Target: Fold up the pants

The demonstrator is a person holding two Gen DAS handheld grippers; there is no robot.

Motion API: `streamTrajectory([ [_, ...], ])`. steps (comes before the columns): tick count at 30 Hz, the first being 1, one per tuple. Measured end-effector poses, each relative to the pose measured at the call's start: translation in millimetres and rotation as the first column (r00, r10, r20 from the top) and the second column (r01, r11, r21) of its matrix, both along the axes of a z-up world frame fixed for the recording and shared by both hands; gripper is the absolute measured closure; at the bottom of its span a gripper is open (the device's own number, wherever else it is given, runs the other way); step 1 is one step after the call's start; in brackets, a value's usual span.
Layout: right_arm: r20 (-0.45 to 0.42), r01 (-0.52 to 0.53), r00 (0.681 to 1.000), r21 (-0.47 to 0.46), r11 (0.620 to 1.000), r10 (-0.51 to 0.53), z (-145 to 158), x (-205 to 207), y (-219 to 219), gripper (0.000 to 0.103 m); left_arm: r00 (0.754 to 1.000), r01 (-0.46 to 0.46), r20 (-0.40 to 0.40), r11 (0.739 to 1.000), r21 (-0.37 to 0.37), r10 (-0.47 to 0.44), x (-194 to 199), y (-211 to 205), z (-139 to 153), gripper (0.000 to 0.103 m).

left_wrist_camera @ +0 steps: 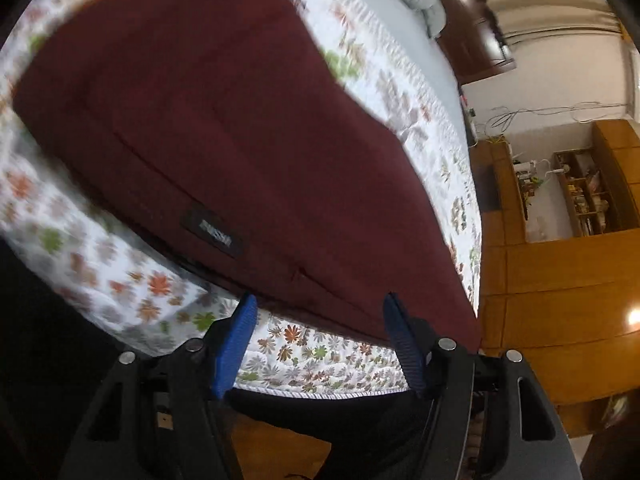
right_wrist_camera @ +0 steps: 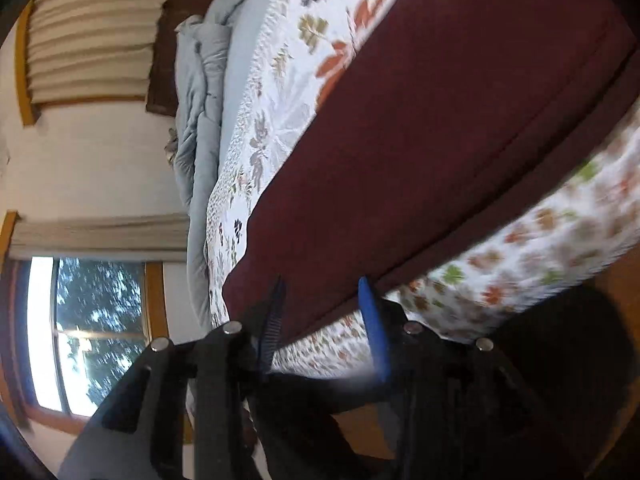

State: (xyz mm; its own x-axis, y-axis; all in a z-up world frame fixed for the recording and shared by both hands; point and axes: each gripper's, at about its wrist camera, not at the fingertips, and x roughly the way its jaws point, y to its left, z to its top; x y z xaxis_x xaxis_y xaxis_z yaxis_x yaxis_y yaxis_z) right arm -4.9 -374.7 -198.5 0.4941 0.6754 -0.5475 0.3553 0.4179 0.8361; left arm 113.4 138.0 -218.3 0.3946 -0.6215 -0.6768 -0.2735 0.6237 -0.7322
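Observation:
Dark red pants [left_wrist_camera: 224,128] lie flat on a white bedspread with a leaf print [left_wrist_camera: 132,288]. A black label [left_wrist_camera: 212,233] shows near their near edge. My left gripper [left_wrist_camera: 320,304] is open, its blue fingers just at the pants' near edge, holding nothing. In the right wrist view the pants [right_wrist_camera: 432,128] stretch away from the other end. My right gripper [right_wrist_camera: 324,288] is open with its fingers at the pants' near corner, one to each side of the hem, not closed on it.
A bunched grey blanket [right_wrist_camera: 204,92] lies at the head of the bed by a dark headboard [left_wrist_camera: 472,28]. Wooden floor [left_wrist_camera: 560,288] and shelves [left_wrist_camera: 584,192] are beside the bed. A window [right_wrist_camera: 88,336] is on the far wall.

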Motion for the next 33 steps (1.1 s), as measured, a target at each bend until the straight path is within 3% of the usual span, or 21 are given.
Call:
streamTrajectory([
  [4,-0.104,0.021,0.994,-0.004,1.000,-0.021,-27,9,9,0.065,0.999,-0.028,-0.018,1.000,-0.008,0.028,1,-2,-8,0.037],
  [8,-0.085,0.028,0.996,-0.016,0.999,-0.029,-29,8,10,0.064,1.000,-0.021,-0.023,1.000,-0.001,0.021,9,-5,-11,0.037],
  [15,-0.134,0.069,0.988,-0.038,0.997,-0.073,-29,11,7,0.063,0.999,-0.014,-0.039,1.000,0.008,0.015,14,-5,-6,0.038],
  [16,-0.143,0.078,0.986,-0.034,0.996,-0.082,-29,12,8,0.062,0.999,-0.020,-0.042,1.000,0.008,0.021,14,-5,-8,0.041],
  [18,-0.144,0.083,0.986,-0.039,0.996,-0.087,-31,14,10,0.062,0.999,-0.023,-0.029,0.999,0.034,0.024,14,-6,-9,0.058],
  [19,-0.145,0.088,0.985,-0.043,0.995,-0.094,-31,14,10,0.070,0.999,-0.026,-0.027,0.999,0.036,0.027,14,-4,-10,0.066],
  [20,-0.143,0.093,0.985,-0.048,0.995,-0.099,-31,14,10,0.093,0.999,-0.033,-0.027,0.999,0.031,0.034,12,-2,-12,0.072],
  [21,-0.136,0.094,0.986,-0.057,0.994,-0.101,-31,14,10,0.096,0.999,-0.037,-0.023,0.999,0.026,0.038,11,-2,-13,0.073],
  [25,-0.116,0.106,0.987,-0.083,0.991,-0.115,-22,5,12,0.096,0.999,-0.046,0.009,0.999,0.019,0.046,0,2,-9,0.087],
  [30,-0.148,0.096,0.983,-0.089,0.991,-0.108,-35,11,13,0.096,0.998,-0.062,-0.003,0.998,0.010,0.062,-1,3,-15,0.087],
  [33,-0.144,0.053,0.987,-0.084,0.995,-0.065,-32,19,13,0.083,0.998,-0.059,-0.025,0.998,0.027,0.060,0,1,-17,0.082],
])
